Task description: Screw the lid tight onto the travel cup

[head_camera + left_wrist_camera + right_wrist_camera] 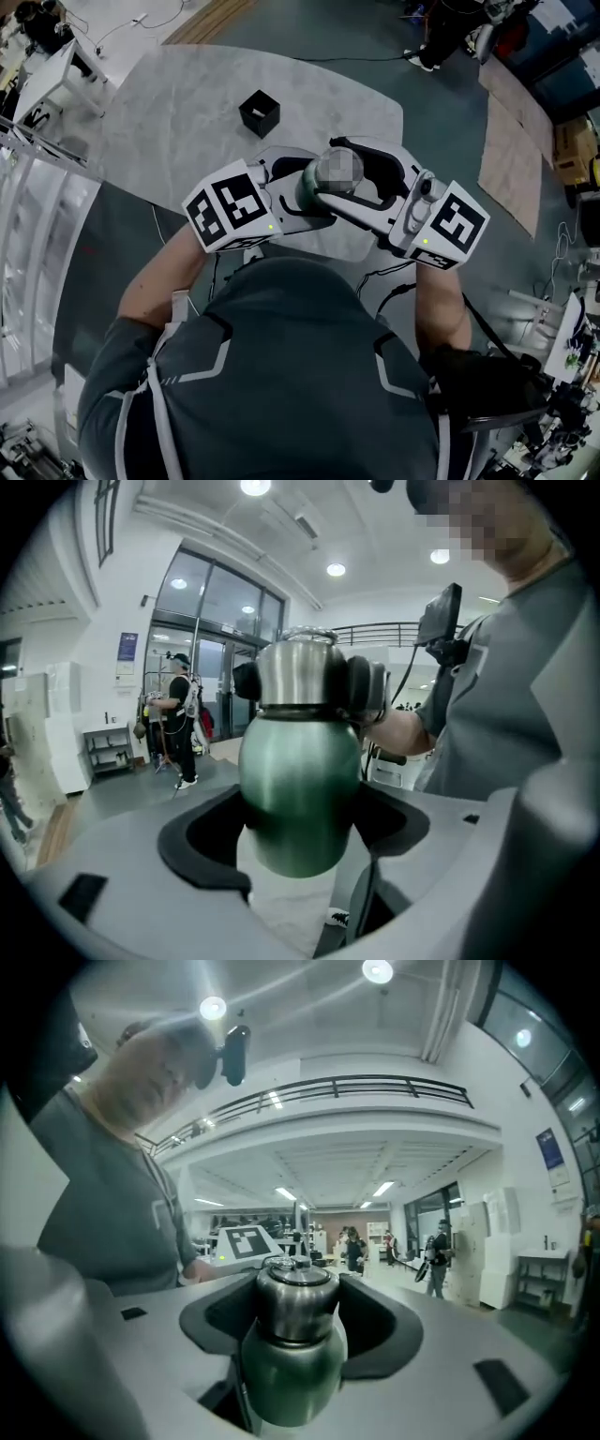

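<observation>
I hold a green travel cup (307, 190) in the air over the table, lying between both grippers. My left gripper (300, 829) is shut on the green body (300, 780), with its black pads against both sides. The steel lid (295, 1302) sits on the cup's neck, and my right gripper (295, 1314) is closed around it, its pads (362, 688) touching both sides. In the head view the left gripper (298, 197) and the right gripper (354, 176) meet at the cup from opposite sides. A mosaic patch covers the lid there.
A pale rounded table (178, 112) lies below, with a small black open box (260, 112) standing on it. Behind the table is grey floor with cables. People stand far off in the room in both gripper views.
</observation>
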`<state>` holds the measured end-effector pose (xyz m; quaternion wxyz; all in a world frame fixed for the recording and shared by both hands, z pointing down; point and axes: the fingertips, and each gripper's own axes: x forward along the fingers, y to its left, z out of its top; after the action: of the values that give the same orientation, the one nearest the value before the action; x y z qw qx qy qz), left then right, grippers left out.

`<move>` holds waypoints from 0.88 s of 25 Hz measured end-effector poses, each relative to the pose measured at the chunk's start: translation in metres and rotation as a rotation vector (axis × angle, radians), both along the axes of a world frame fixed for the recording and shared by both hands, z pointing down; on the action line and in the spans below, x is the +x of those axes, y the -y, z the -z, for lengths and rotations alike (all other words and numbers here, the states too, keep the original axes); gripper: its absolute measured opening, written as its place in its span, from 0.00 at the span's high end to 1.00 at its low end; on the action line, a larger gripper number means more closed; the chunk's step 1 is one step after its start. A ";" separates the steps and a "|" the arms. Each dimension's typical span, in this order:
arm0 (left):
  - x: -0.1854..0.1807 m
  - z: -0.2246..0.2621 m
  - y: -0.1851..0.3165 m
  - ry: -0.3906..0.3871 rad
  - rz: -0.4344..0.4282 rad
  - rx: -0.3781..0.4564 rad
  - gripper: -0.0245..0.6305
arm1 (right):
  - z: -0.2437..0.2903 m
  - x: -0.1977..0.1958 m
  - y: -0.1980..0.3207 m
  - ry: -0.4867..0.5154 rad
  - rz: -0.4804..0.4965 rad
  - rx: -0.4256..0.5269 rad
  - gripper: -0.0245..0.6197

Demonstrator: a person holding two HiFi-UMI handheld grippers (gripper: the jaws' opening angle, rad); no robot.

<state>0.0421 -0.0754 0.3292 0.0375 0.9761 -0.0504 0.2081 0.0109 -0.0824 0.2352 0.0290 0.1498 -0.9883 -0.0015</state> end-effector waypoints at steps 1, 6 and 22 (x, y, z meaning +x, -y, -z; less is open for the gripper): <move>-0.001 0.002 -0.003 -0.008 -0.025 0.000 0.40 | 0.002 -0.001 -0.005 0.006 0.040 0.002 0.53; -0.004 0.017 -0.013 -0.044 -0.176 0.009 0.40 | 0.027 0.001 -0.018 0.077 0.291 -0.026 0.51; -0.001 -0.001 0.023 0.008 0.093 0.043 0.40 | 0.007 0.007 0.021 0.014 -0.106 -0.001 0.54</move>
<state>0.0411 -0.0988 0.3298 0.0260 0.9724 -0.1004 0.2091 0.0177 -0.1031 0.2286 0.0222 0.2020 -0.9791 0.0016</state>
